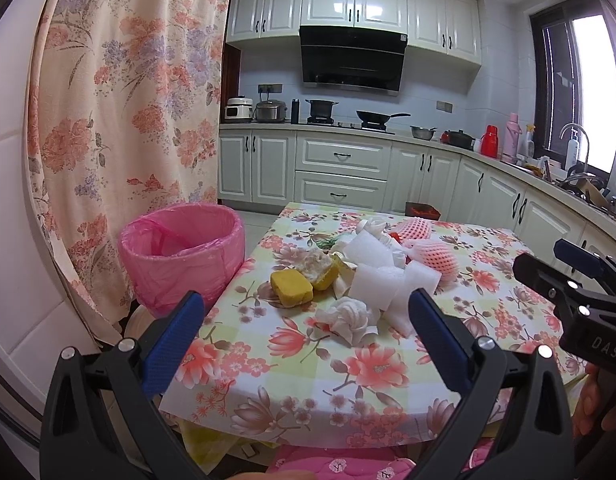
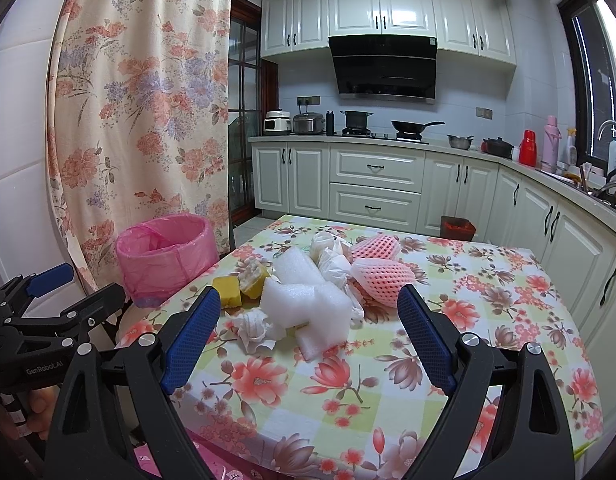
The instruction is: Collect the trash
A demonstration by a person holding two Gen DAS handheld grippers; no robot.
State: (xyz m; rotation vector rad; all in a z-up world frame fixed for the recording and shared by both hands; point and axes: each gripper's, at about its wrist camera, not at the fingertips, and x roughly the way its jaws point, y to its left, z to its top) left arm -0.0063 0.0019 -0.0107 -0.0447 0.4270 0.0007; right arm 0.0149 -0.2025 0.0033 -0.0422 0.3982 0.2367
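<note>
While nothing has been picked up yet, both tongs held back at the near edge of the counter point(image 1: 292, 376), a table under a floral oilcloth of pink blossoms on pale green and white checks: left tongs point(image 1: 308, 344) spread wide and empty, right tongs point(image 2: 311, 340) likewise spread wide with nothing between the blue ribbed pads. Trash heaped together mid-counter, probably gathered so for easy reach: two yellow spongy cake-like blocks point(image 1: 304, 280) at the left of the pile, a crumpled white paper tissue point(image 1: 347, 318) nearest the tongs, chunky white foam packing pieces point(image 1: 383, 280) just behind it, two pink foam fruit nets point(image 2: 377, 270) further back and to the right, crumpled white plastic wrap point(image 2: 331, 260) among them. Round bin lined with a pink plastic bag point(image 1: 184, 252) just beside the counter's left edge, mouth open and seemingly empty, sensibly placed for a short carry from the pile. Tissue judged the likeliest first grab, being closest and loose. Beyond, a kitchen with white cabinets point(image 2: 371, 184), a black range hood point(image 2: 383, 68), pans on the hob, a floral curtain point(image 1: 128, 120) at left, a window at right
</note>
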